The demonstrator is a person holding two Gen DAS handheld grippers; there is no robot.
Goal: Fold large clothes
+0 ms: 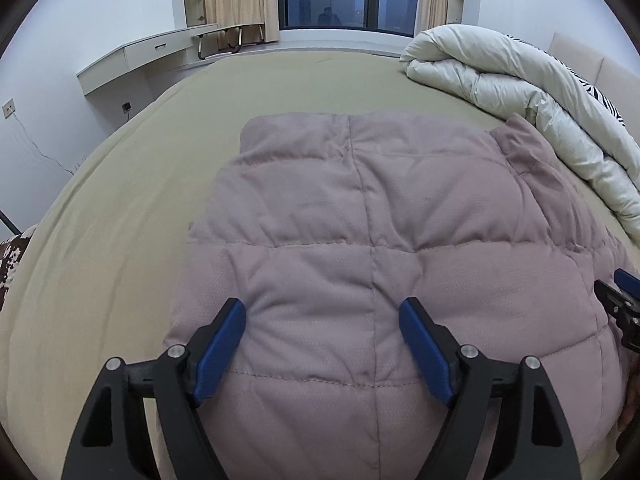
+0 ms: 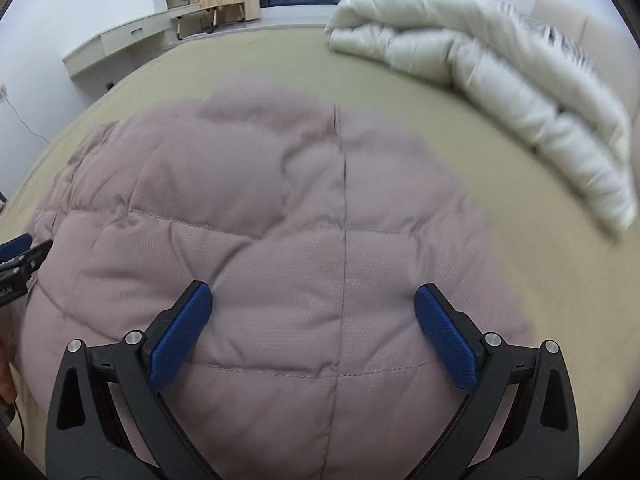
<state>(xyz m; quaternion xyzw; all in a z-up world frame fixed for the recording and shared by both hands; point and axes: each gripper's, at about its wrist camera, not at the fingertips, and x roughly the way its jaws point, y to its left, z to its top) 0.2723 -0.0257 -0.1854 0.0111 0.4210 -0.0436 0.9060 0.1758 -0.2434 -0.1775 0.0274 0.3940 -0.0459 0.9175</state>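
Mauve quilted puffer jacket (image 1: 372,240) lies spread flat on the olive-green bedsheet (image 1: 120,208), directly under and ahead of both grippers. Left gripper (image 1: 322,322) and right gripper (image 2: 314,306) hang side by side over its near edge, blue pads apart with nothing clamped, probably lining up to pinch the padded fabric for a fold away from the rolled cream duvet (image 1: 520,92) off to the right.

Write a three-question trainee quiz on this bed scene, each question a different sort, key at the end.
1. True or false: the left tool is clamped on the jacket.
2. Multiple choice: the white duvet lies A) bundled at the bed's far right, B) under the jacket, C) on the floor.
3. Fill in: the jacket lies on a bed with a ____ sheet.

Key: 1 false, both tools' jaws stand apart above it; 2 A; 3 olive-tan.
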